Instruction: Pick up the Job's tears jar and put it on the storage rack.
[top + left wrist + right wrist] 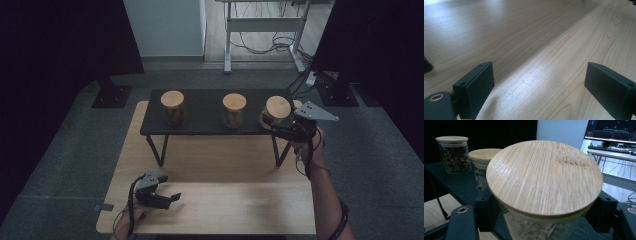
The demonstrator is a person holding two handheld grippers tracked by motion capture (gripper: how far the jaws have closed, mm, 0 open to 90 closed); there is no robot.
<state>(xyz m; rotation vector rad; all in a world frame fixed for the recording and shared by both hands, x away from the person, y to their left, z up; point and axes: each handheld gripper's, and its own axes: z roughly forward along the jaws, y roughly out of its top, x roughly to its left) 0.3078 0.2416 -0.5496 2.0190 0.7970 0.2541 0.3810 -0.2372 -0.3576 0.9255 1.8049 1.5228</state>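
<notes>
Rightmost jar (544, 187) between right tongs (544, 215), on black shelf (200, 112).

no readable text, labels or numbers

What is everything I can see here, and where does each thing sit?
Glass jars with wooden lids: three, along the black shelf; left jar, middle jar, right jar.
Black shelf: one, standing on the table's far half.
Wooden table: one, pale.
Right gripper: black, jaws on either side of the right jar.
Left gripper: black, open, low over the table's near left.
</notes>
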